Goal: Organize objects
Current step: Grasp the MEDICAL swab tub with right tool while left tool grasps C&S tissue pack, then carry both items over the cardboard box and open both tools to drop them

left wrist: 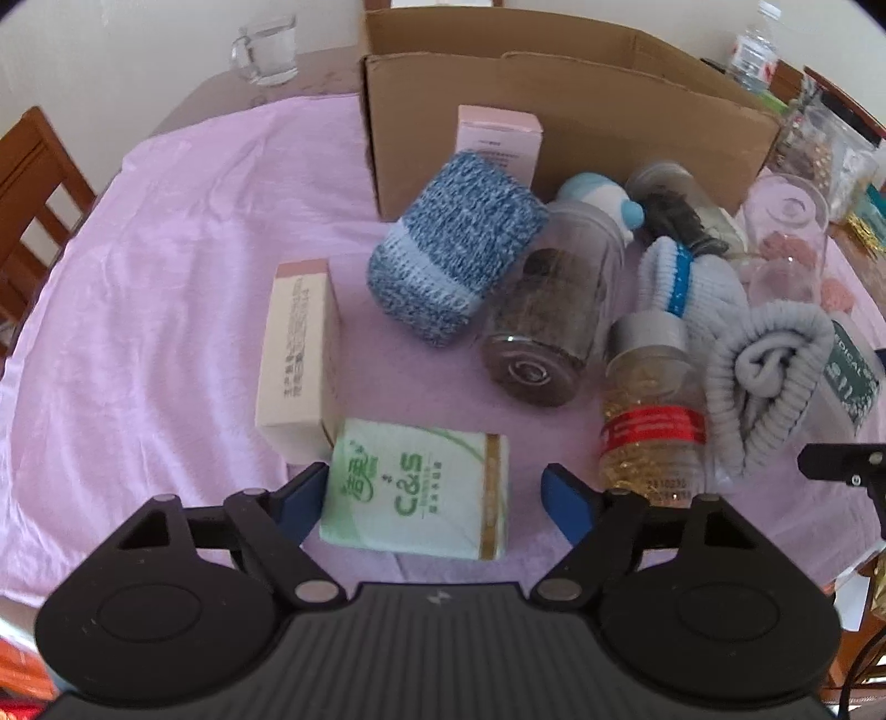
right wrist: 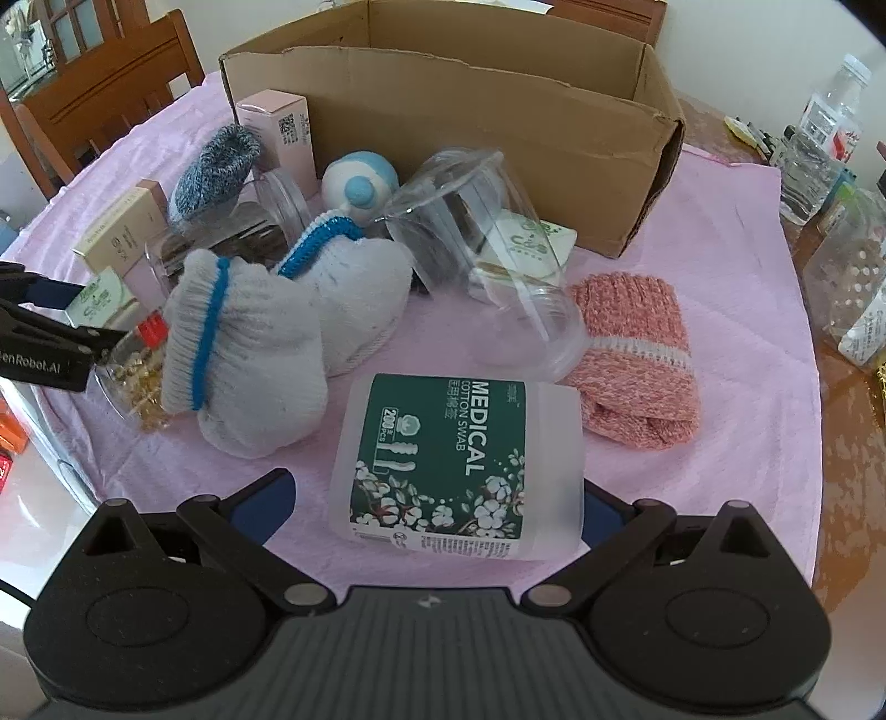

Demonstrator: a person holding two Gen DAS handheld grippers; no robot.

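Observation:
My left gripper (left wrist: 434,495) is open, its blue fingers on either side of a green and white tissue pack (left wrist: 418,490) lying on the pink cloth. My right gripper (right wrist: 434,507) is open around a cotton swab tub (right wrist: 462,462) with a green label, lying on its side. Behind stand an open cardboard box (left wrist: 554,127), a rolled blue sock (left wrist: 454,246), white rolled socks (right wrist: 255,349), a pink sock (right wrist: 637,360), a dark-filled jar (left wrist: 548,327), a jar of gold capsules (left wrist: 650,421) and two cream cartons (left wrist: 299,354).
A clear plastic jar (right wrist: 487,249) lies tipped near the box. A glass mug (left wrist: 266,50) stands at the back left. Water bottles (right wrist: 819,144) and clutter sit at the table's right. Wooden chairs (right wrist: 111,83) stand at the far left.

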